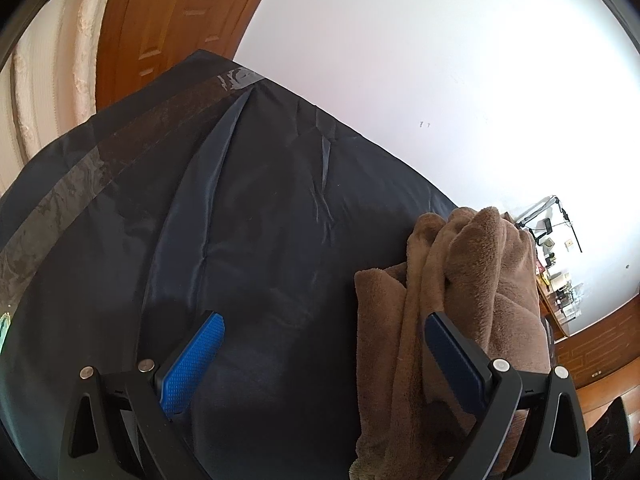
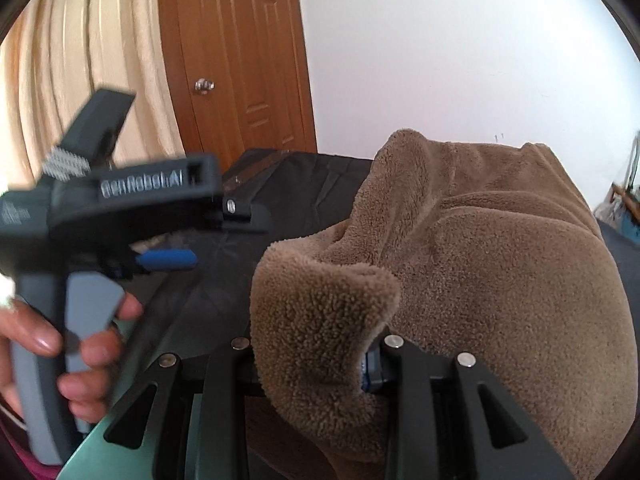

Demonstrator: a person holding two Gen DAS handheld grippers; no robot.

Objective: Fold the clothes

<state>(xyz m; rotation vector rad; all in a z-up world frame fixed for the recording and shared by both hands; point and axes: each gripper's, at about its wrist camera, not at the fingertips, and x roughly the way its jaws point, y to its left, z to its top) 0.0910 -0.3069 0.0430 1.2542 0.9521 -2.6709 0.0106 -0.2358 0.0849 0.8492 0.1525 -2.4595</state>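
1. The brown fleece garment point(image 2: 480, 264) lies bunched on a dark cloth-covered surface point(image 1: 248, 240), which serves as the landmark here; the garment sits toward that surface's right side as the left wrist camera sees it.
2. The left gripper point(image 1: 320, 360) hovers over the dark surface with its two blue-padded fingers spread wide apart and nothing between them.
3. Its right-hand finger point(image 1: 456, 360) lies against the edge of the fleece heap, while its left-hand finger point(image 1: 192, 360) is over bare dark cloth.
4. The right gripper point(image 2: 316, 364) is clamped on a thick fold of the garment; that fold bulges up between the black finger arms and covers the pads almost wholly, with only a sliver of blue pad point(image 2: 370, 372) showing on one side.
5. From the right wrist camera, the left gripper appears to the left of the fleece, above the dark surface, blurred, with a person's hand point(image 2: 60, 344) wrapped around its grey handle.
6. Strips of shiny tape point(image 1: 80, 184) run across the far-left part of the dark surface.
7. Beyond the surface stand a wooden door point(image 2: 244, 60) and pale curtains point(image 2: 80, 60), with a plain white wall point(image 1: 420, 60) to the door's right.
8. A cluttered shelf point(image 1: 556, 276) shows far behind the garment, too small to read.
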